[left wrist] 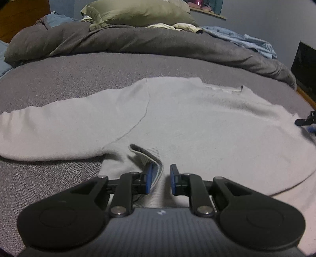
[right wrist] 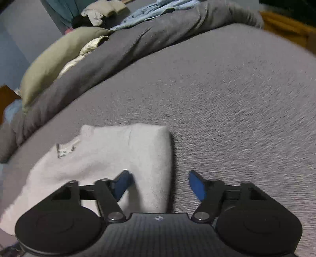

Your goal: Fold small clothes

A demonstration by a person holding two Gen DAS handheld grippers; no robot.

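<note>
A light grey sweater lies flat on the grey bed cover, its left sleeve stretched out to the left and its right side folded in. My left gripper is open just above the sweater's bottom hem, where a ribbed hem flap curls up against its left pad. In the right wrist view the sweater's folded right edge lies under my open, empty right gripper. The right gripper's tip shows in the left wrist view at the far right.
A rumpled dark grey duvet runs across the back of the bed, with an olive pillow and light blue clothes on it. A dark screen stands at the right. Bare grey cover lies right of the sweater.
</note>
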